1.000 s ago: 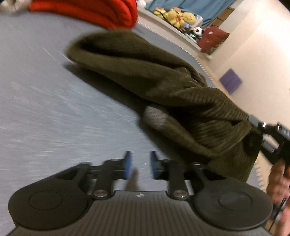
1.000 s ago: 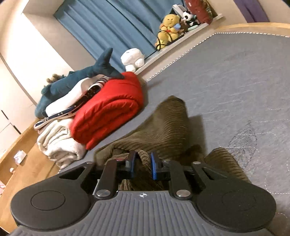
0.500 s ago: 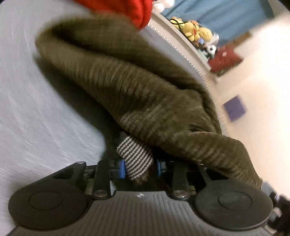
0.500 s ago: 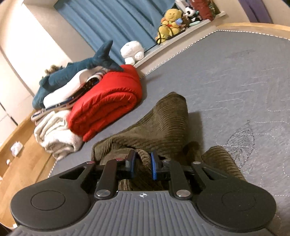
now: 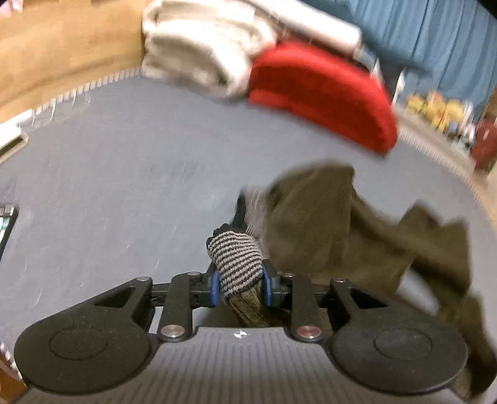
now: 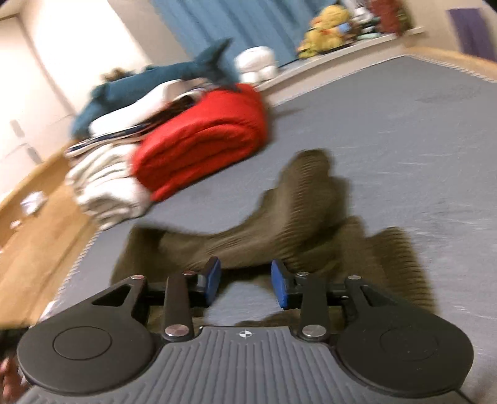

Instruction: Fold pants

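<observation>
Olive corduroy pants (image 5: 351,223) hang bunched and blurred to the right in the left wrist view. My left gripper (image 5: 240,284) is shut on their striped grey-and-black lining at one edge, lifted above the grey mattress (image 5: 124,174). In the right wrist view the pants (image 6: 298,223) lie crumpled on the mattress (image 6: 419,130) just beyond my right gripper (image 6: 245,282). Its jaws are opening, with bare grey mattress showing in the gap and no cloth pinched.
A folded red blanket (image 6: 205,136) and a pale folded blanket (image 6: 102,186) sit at the mattress's far edge, with a blue shark plush (image 6: 161,80) on top. Plush toys (image 6: 329,28) line a ledge by blue curtains. A wooden floor (image 6: 37,236) borders the left.
My left gripper closed on the striped lining and swung up and round with the pants. My right gripper let go of the corduroy it pinched and spread its jaws.
</observation>
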### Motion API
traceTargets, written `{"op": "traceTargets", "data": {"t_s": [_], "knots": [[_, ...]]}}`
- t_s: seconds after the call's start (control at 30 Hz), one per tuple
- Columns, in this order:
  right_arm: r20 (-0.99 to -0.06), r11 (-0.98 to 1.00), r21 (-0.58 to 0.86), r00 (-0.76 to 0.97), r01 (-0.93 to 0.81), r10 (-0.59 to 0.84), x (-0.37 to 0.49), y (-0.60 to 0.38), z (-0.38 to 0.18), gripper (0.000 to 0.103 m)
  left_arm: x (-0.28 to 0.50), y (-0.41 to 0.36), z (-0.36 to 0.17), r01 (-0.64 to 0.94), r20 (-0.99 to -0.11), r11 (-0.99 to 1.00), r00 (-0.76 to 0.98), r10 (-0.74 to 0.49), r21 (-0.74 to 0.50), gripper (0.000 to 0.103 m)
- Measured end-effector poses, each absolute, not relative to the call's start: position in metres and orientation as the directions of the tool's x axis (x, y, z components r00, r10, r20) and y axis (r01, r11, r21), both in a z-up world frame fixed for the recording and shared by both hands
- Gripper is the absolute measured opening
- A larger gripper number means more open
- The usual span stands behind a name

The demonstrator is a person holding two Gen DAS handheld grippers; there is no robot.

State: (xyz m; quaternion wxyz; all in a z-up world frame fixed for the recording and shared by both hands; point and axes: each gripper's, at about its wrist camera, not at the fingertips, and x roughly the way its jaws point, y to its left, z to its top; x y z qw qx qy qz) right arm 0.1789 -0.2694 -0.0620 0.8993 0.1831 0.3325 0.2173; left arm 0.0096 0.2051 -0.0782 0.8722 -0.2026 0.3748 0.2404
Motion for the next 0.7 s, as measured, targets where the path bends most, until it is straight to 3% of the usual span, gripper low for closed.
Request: {"op": "traceTargets", "data": {"t_s": [0.13,0.23,0.37,0.47,0.5,0.53,0.57,0.6,0.7], "knots": [[-0.551,0.891,0.445,0.758,-0.086,0.349,0.17,-0.299,-0.062,0.048,0.0,0.209,-0.081,-0.602,-0.776,0.785,0.561,0.287,-0.145,0.047],[-0.569,0.881,0.472,0.767,0.01,0.296,0.161,-0.326,-0.069,0.049,0.015,0.198,-0.044,-0.605,-0.691,0.787,0.622,0.369,-0.123,0.058],[-0.613,0.911,0.411,0.748,0.025,0.256,0.154,-0.337,-0.078,0.053,0.045,0.194,-0.016,-0.477,-0.575,0.854,0.765,0.289,-0.205,0.066],[-0.65,0.938,0.345,0.718,-0.014,0.25,0.156,-0.331,-0.085,0.057,0.063,0.184,-0.039,-0.395,-0.501,0.895,0.828,0.25,-0.206,0.066],[-0.663,0.945,0.326,0.704,-0.033,0.253,0.158,-0.326,-0.088,0.057,0.07,0.178,-0.048,-0.397,-0.513,0.904,0.816,0.268,-0.16,0.066],[-0.677,0.951,0.306,0.689,-0.056,0.258,0.16,-0.32,-0.092,0.057,0.078,0.174,-0.057,-0.424,-0.58,0.897,0.765,0.28,-0.126,0.064],[-0.694,0.957,0.279,0.671,-0.083,0.26,0.163,-0.312,-0.096,0.057,0.086,0.172,-0.065,-0.418,-0.622,0.894,0.747,0.235,-0.164,0.064],[-0.707,0.961,0.253,0.657,-0.109,0.26,0.166,-0.307,-0.1,0.057,0.096,0.17,-0.072,-0.396,-0.63,0.893,0.755,0.185,-0.213,0.064],[-0.756,0.971,0.147,0.611,-0.189,0.234,0.172,-0.282,-0.116,0.057,0.104,0.165,-0.078,-0.388,-0.644,0.901,0.743,0.182,-0.194,0.064]]}}
